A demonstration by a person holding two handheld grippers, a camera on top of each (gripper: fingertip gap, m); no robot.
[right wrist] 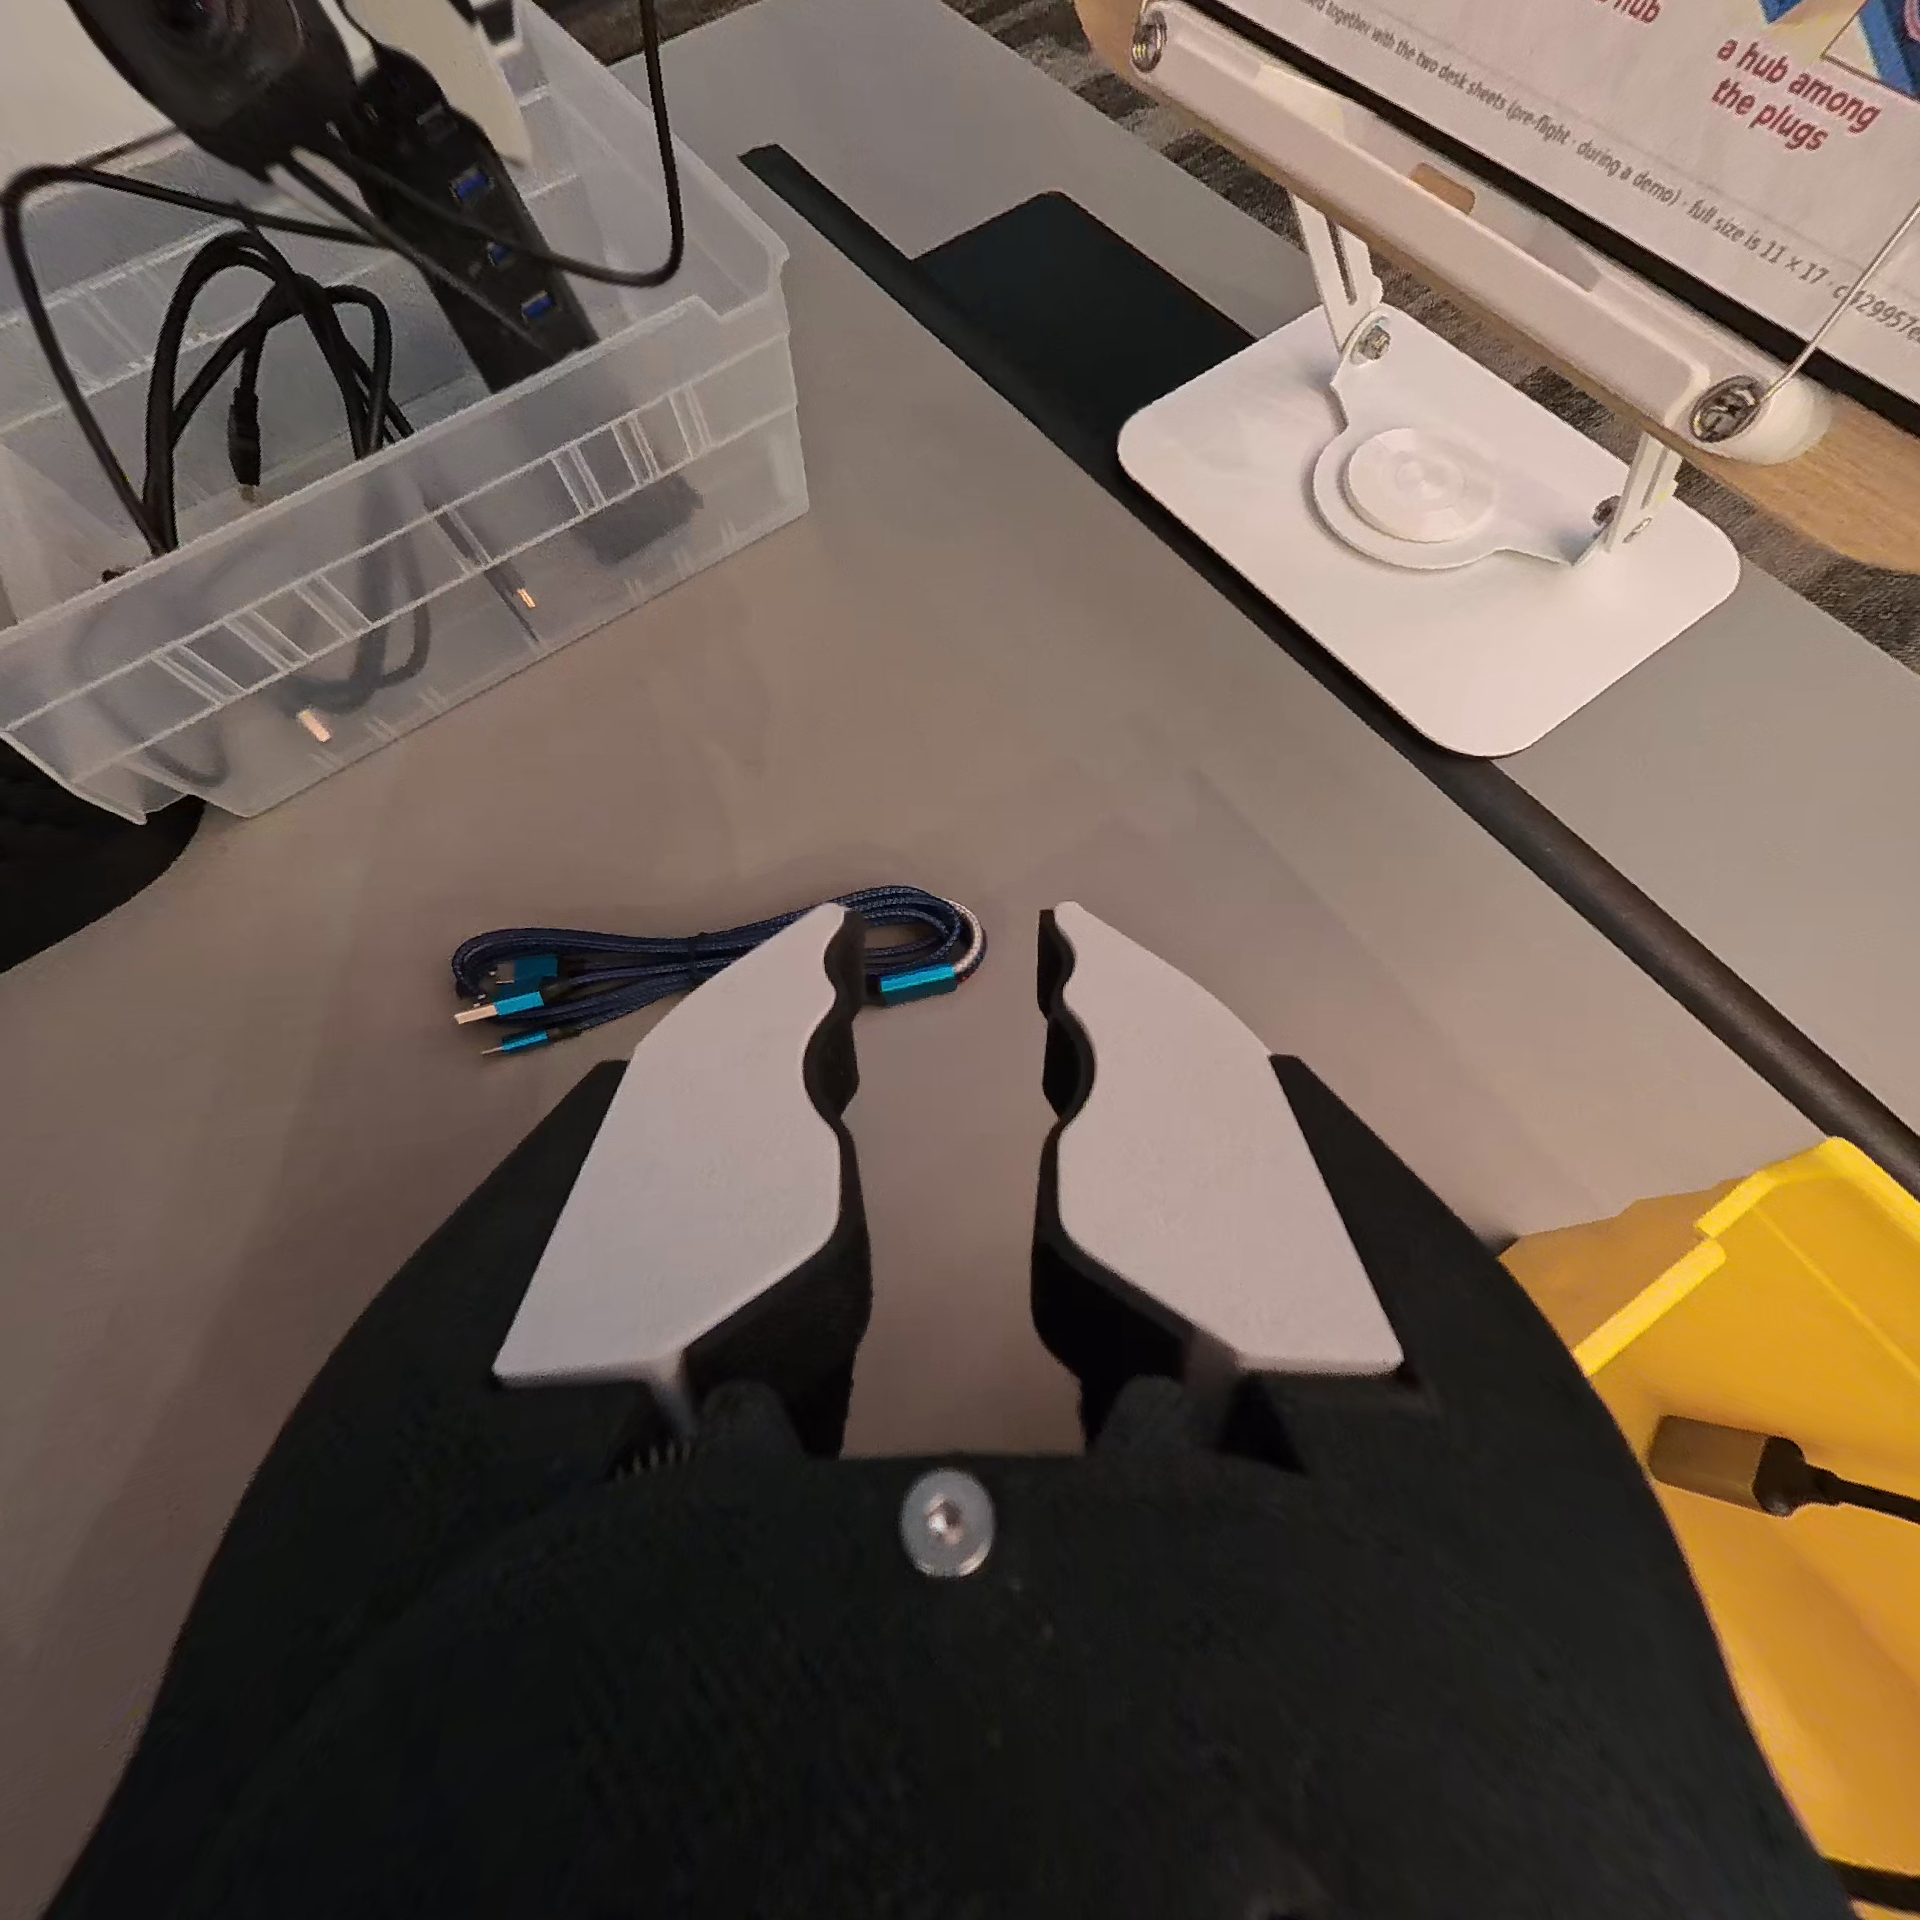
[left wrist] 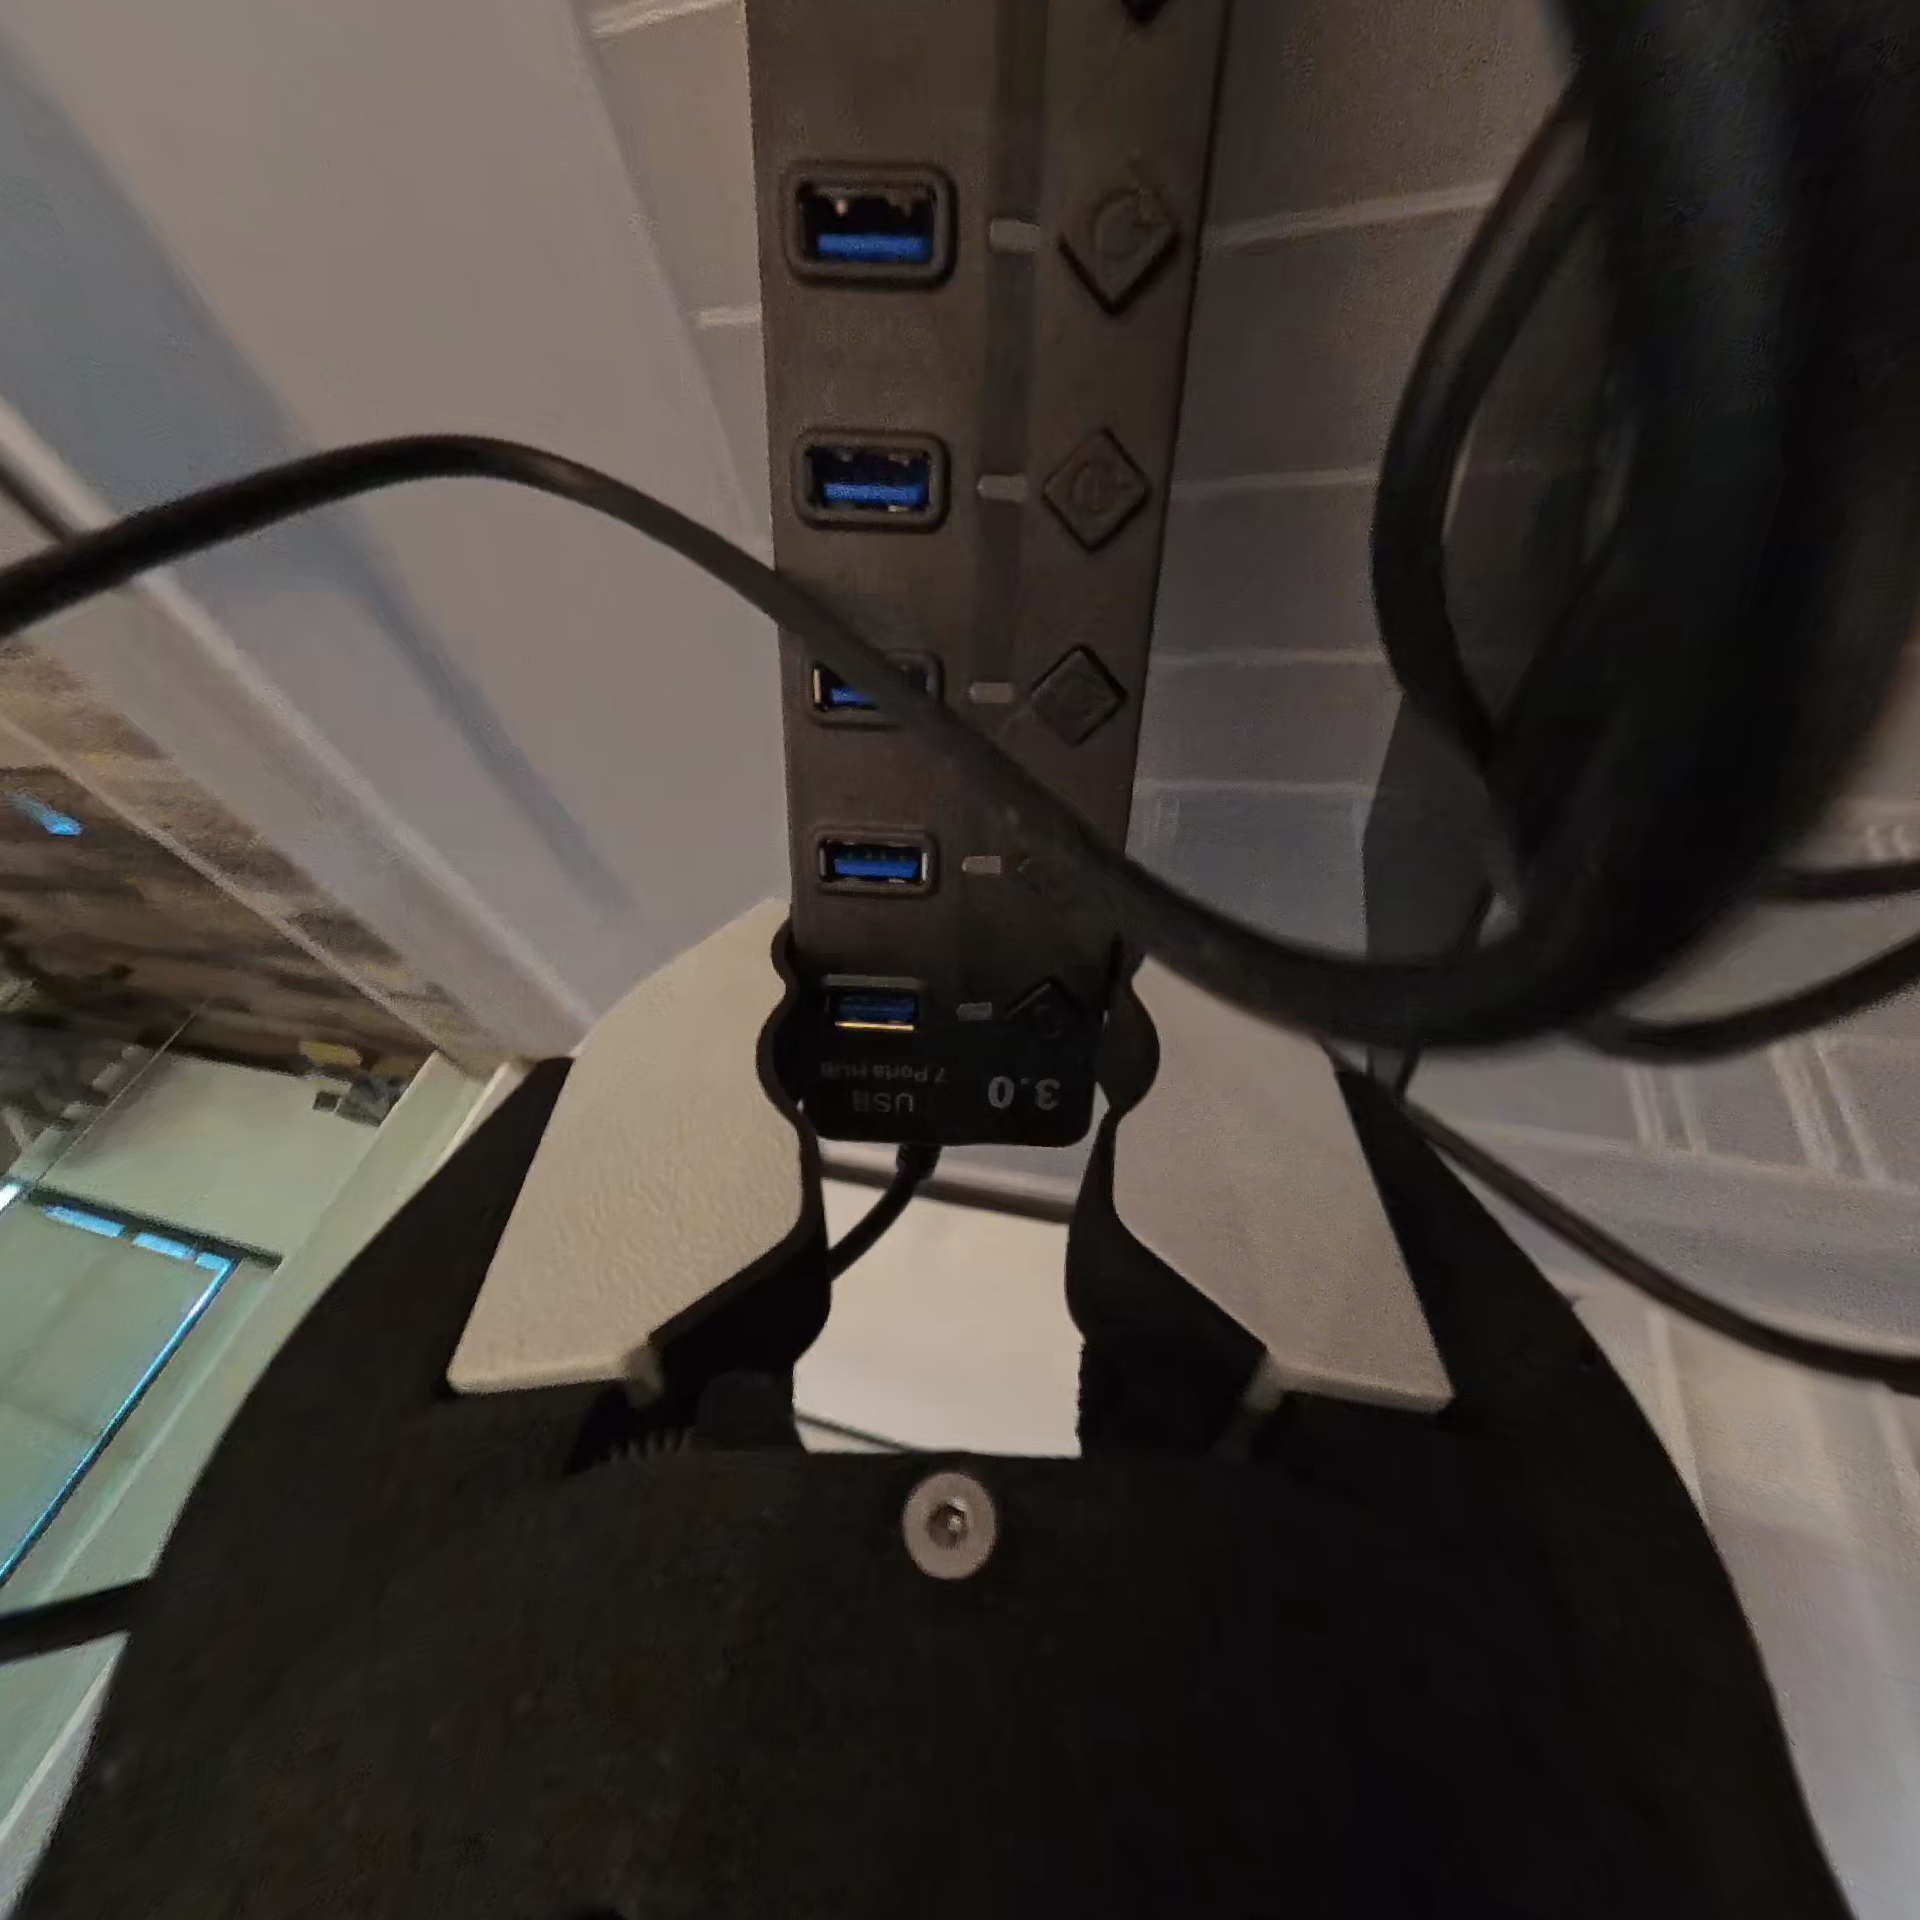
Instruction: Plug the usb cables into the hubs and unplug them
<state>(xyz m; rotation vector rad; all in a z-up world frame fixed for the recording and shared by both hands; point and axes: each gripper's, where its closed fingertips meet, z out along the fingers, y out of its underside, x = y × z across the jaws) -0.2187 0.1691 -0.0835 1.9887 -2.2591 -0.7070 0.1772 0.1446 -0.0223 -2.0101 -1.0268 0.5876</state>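
My left gripper (left wrist: 951, 1023) is shut on the near end of a long black USB hub (left wrist: 977, 520) with several blue ports, all of them unplugged, and holds it up over a clear bin. A black cable (left wrist: 582, 499) drapes across the hub's front. The hub also shows in the right wrist view (right wrist: 488, 249), raised in the bin by the left gripper (right wrist: 312, 62). My right gripper (right wrist: 940, 920) is open and empty just above the table. A coiled blue braided USB cable (right wrist: 665, 961) with teal plugs lies under its left fingertip (right wrist: 821, 930).
A clear plastic bin (right wrist: 499, 499) with black cables stands at the back left. A white stand (right wrist: 1455, 561) holding a printed sheet is at the back right. A yellow bin (right wrist: 1766, 1403) with a black plug sits at the right. The grey table (right wrist: 987, 675) lies between them. The left gripper's tips are roughly 40 cm from the right gripper's.
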